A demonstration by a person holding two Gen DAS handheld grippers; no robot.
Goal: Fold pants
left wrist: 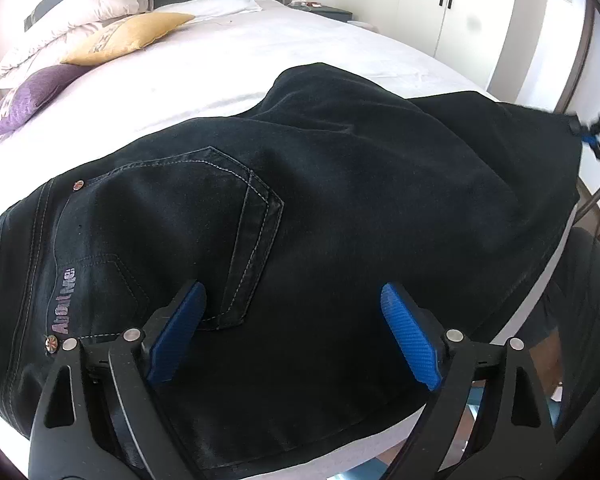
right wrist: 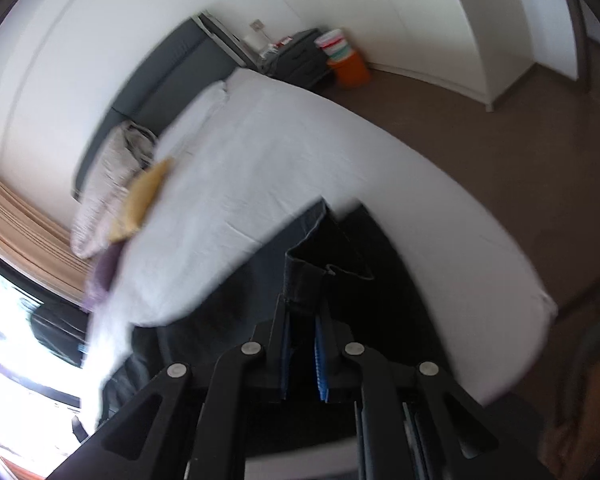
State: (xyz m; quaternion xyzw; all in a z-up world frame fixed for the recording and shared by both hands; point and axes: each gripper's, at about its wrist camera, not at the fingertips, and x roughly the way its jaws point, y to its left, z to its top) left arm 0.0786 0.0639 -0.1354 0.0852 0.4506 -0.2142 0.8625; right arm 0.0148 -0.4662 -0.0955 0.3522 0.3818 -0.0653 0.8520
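Black jeans (left wrist: 300,184) lie on the white bed (left wrist: 260,52), back pocket up, waist at the left near the front edge. My left gripper (left wrist: 294,300) is open, its blue pads (left wrist: 410,336) spread just above the seat of the jeans, holding nothing. My right gripper (right wrist: 303,320) is shut on the hem end of the jeans legs (right wrist: 312,276), lifted above the bed. It also shows at the far right of the left wrist view (left wrist: 588,132), holding the leg end there.
Yellow (left wrist: 128,36), purple (left wrist: 24,100) and white (left wrist: 76,12) pillows lie at the head of the bed. A nightstand (right wrist: 300,56) and orange bin (right wrist: 350,68) stand beside it. White wardrobe doors (left wrist: 460,8) line the far wall. Brown floor (right wrist: 500,152) lies right of the bed.
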